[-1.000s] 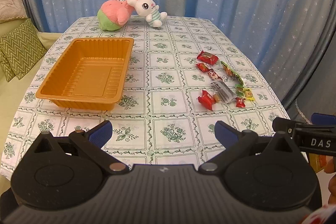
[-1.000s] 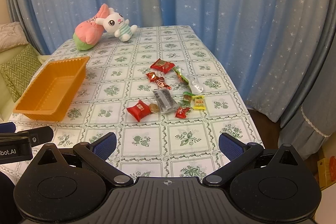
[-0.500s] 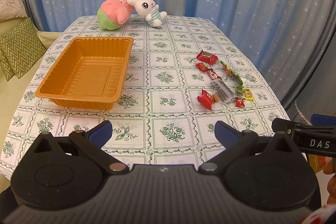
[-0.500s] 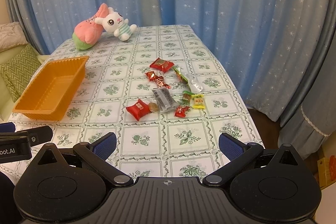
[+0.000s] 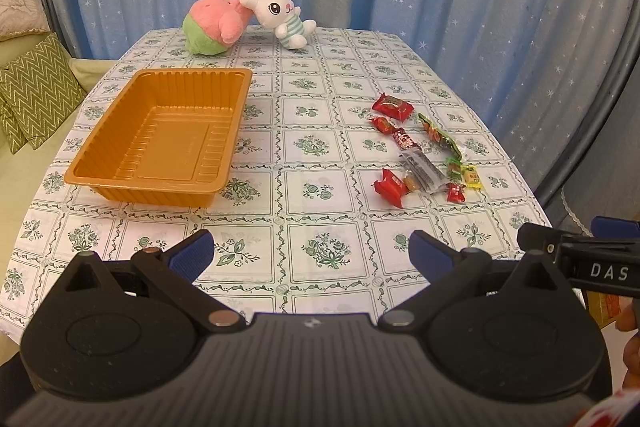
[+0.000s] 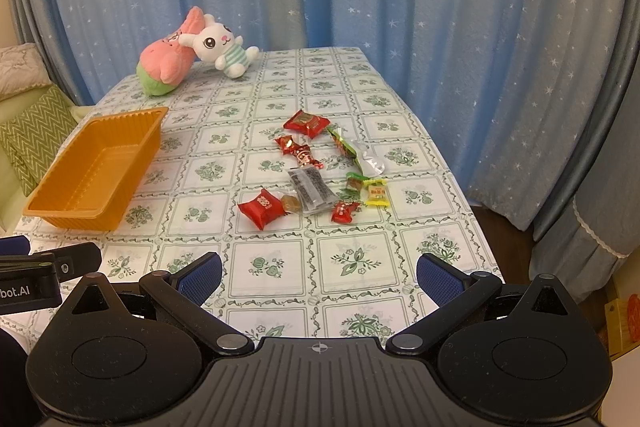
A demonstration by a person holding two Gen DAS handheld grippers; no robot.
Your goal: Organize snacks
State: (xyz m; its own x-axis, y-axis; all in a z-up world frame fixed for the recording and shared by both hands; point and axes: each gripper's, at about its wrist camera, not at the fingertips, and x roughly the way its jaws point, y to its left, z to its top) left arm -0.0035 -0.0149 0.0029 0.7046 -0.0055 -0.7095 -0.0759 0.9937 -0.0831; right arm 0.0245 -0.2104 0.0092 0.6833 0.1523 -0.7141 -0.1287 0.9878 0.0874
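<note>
Orange tray empty — snacks beside it, both tongs agape.

The right gripper hovers above the near edge of the worktop, its blue-padded fingers spread wide and empty. Ahead lies a loose cluster of snacks in red, green, yellow and clear wrappers. An empty orange tray sits well apart to their left. Two plush toys rest at the far end.
</note>
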